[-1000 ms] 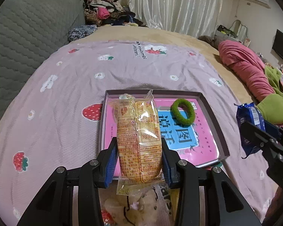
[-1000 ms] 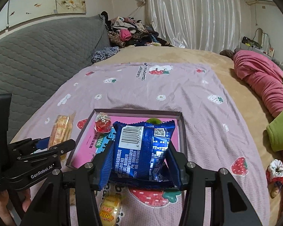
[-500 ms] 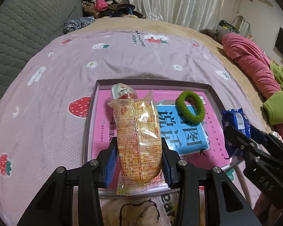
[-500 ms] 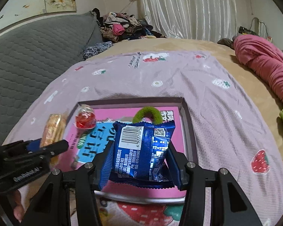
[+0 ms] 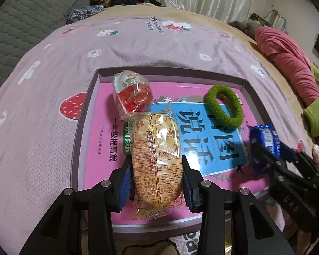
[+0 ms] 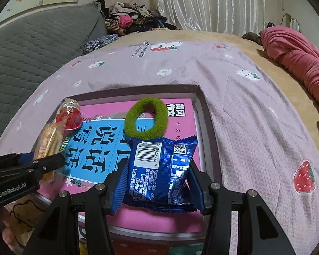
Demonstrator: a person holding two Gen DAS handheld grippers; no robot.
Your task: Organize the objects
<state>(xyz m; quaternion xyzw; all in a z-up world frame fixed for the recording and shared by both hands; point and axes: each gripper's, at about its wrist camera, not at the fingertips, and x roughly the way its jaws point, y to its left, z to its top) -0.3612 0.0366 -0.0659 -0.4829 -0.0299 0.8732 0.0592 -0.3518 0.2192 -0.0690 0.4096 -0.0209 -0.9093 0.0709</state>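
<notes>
A shallow grey-rimmed tray (image 5: 85,114) (image 6: 204,114) with a pink and blue book cover inside lies on the bed. My left gripper (image 5: 156,182) is shut on a long yellow snack packet (image 5: 155,148) (image 6: 47,142), held over the tray's left half. My right gripper (image 6: 158,184) is shut on a blue foil snack packet (image 6: 161,170) (image 5: 263,140), held over the tray's right half. A green hair scrunchie (image 5: 224,108) (image 6: 146,121) and a red jelly cup in clear wrap (image 5: 134,93) (image 6: 69,116) lie in the tray's far part.
A lilac strawberry-print sheet (image 5: 138,42) covers the bed. A grey quilted headboard (image 6: 32,48) stands at the left, a clothes pile (image 6: 127,19) at the back, a pink blanket (image 6: 295,59) at the right. Small items lie under the tray's near edge.
Both grippers have sunk and come forward over the tray, each still holding its packet. The tray, scrunchie and jelly cup look larger and nearer.
</notes>
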